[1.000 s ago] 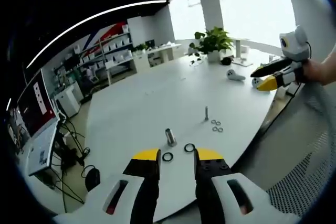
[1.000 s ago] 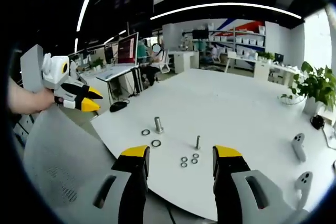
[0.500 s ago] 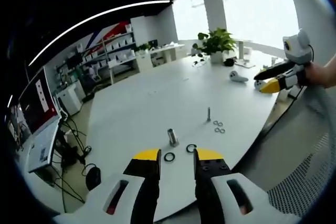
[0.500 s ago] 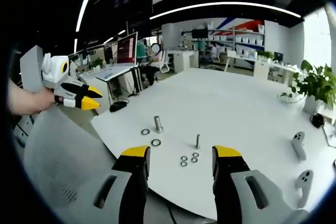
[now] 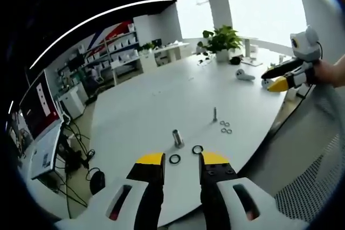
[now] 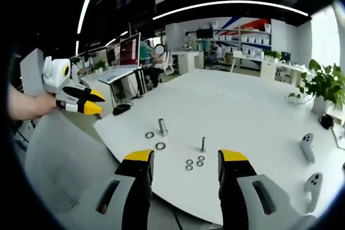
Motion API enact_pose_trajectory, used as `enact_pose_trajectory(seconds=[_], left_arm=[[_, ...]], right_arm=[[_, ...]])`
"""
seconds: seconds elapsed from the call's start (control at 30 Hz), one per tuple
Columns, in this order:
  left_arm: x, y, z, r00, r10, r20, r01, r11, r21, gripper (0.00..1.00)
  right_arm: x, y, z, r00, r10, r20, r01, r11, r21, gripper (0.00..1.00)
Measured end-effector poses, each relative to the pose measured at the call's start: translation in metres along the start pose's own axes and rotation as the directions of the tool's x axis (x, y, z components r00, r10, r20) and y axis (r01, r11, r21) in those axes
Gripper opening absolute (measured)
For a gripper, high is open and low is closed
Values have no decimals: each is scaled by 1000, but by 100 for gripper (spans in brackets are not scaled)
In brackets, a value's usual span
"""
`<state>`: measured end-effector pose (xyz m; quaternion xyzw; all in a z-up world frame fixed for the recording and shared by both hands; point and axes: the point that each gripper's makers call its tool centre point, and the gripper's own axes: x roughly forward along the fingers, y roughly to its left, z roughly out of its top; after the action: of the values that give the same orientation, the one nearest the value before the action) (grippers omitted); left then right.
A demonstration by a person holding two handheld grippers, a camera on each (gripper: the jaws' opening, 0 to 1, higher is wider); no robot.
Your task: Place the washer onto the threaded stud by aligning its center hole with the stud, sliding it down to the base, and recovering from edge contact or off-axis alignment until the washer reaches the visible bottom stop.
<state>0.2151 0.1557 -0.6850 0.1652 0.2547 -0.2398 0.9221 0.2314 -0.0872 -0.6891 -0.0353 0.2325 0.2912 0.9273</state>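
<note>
Washers (image 6: 194,162) loose on white table (image 6: 253,117), beside upright threaded stud (image 6: 203,144).

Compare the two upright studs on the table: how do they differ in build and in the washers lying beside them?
The thick stud is stout, with a wider base; the thin stud is slim. Two large dark rings lie apart beside the thick stud; a tight cluster of small washers lies beside the thin stud. Both studs stand upright on the white table, bare of washers, with neither gripper touching them.
</note>
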Motion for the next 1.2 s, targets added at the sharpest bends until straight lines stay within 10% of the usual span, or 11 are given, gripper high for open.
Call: enact_pose_trajectory(seconds=[1.2], left_arm=[[6, -1, -20, 995, -15, -95, 15, 1000, 1, 22]], right_arm=[[1, 2, -1, 1000, 12, -4, -12, 1000, 5, 48]])
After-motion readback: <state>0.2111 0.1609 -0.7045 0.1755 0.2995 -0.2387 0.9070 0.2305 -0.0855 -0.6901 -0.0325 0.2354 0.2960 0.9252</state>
